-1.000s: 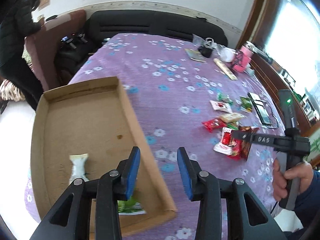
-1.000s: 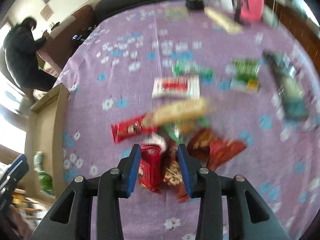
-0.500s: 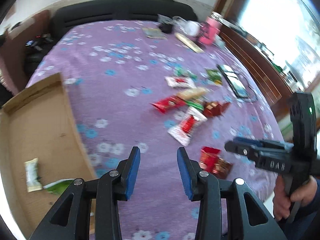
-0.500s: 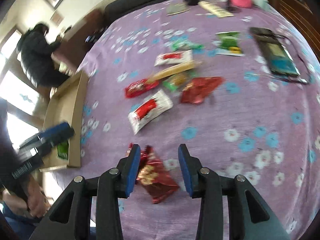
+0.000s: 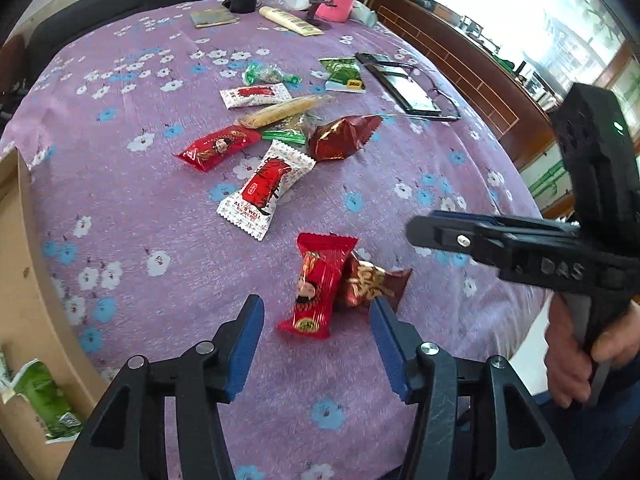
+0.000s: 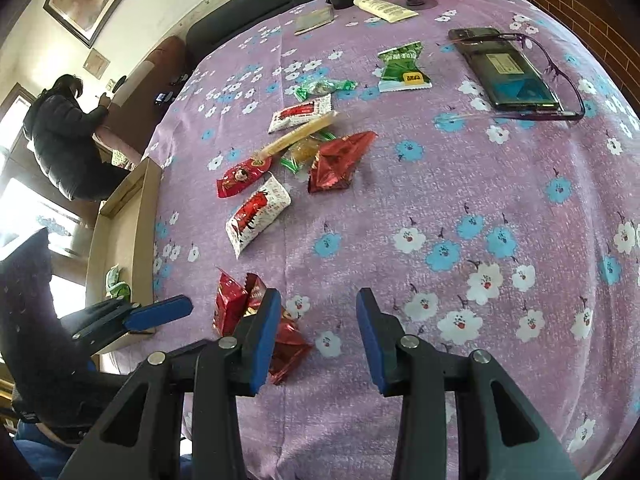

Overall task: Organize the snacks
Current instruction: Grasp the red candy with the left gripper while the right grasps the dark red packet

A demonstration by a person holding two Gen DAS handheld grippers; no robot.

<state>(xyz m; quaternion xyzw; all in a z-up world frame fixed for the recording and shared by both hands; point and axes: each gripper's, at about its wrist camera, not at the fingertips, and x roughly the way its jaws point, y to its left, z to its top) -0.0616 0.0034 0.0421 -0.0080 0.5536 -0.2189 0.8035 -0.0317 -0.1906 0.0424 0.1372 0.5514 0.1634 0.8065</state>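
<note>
Nearest in the left wrist view, the left hand-held gripper stands wide, its blue pads bracketing a bright red snack packet without touching it. A darker red-brown packet lies tucked under that packet's right edge, so closing here risks pinching both wrappers together, or snagging only a corner of the glossy foil and letting it slip out during the lift.

At the left edge sits the cardboard tray, with a green packet already inside. The right hand-held gripper is also spread wide and holds nothing, hovering over bare purple cloth just right of the same two packets; its body crosses close by in the left wrist view, so the two tools could knock together if both go for this pair.

Farther out on the floral-clothed surface lies a white-and-red packet, then a loose cluster: a red cartoon packet, a crumpled dark-red foil packet and a long tan bar. Beyond them rest a green sachet and a phone with glasses beside it, which are not snacks and should stay put.
</note>
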